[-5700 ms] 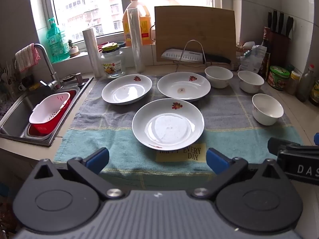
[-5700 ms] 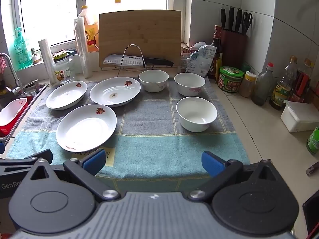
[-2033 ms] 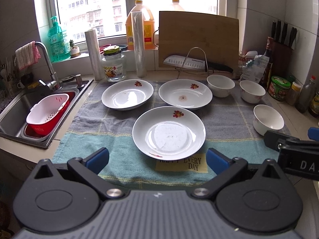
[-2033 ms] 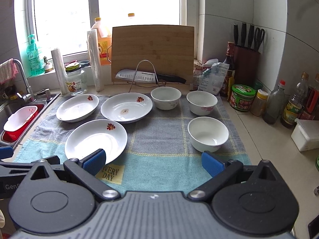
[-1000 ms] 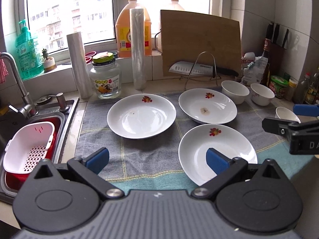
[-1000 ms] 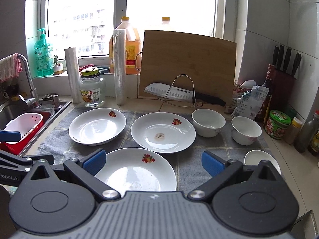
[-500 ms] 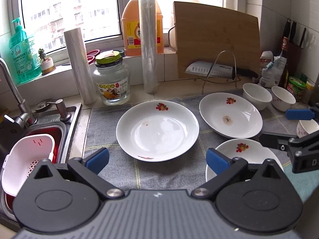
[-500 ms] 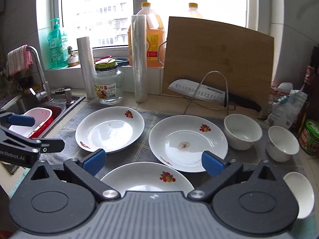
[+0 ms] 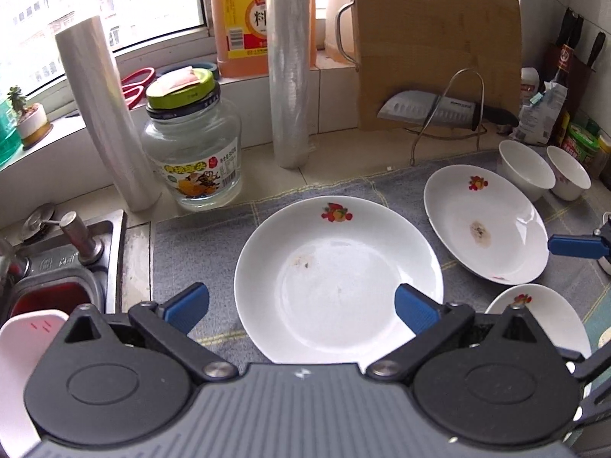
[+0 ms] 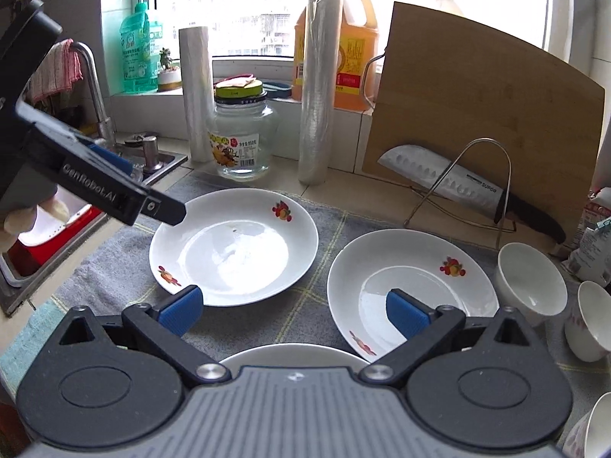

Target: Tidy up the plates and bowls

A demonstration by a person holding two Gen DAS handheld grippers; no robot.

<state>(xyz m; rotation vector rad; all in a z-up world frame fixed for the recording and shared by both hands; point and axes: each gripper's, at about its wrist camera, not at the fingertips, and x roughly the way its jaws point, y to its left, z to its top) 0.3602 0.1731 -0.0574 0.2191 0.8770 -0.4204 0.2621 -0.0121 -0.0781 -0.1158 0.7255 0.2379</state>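
Between the left gripper's [image 9: 301,305] jaws lies a glossy white glazed plate [image 9: 338,278] on a matt, woven grey cloth [image 9: 198,236]. Ahead of the jaws stand a clear glass jar [image 9: 194,160], shiny plastic-film rolls [image 9: 288,65] and a smooth wooden board [image 9: 435,45]. The gripper bodies look like matt black plastic with ribbed grey tops.

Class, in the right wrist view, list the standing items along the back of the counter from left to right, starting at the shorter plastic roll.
Shorter plastic roll → glass jar → taller plastic roll → wooden cutting board
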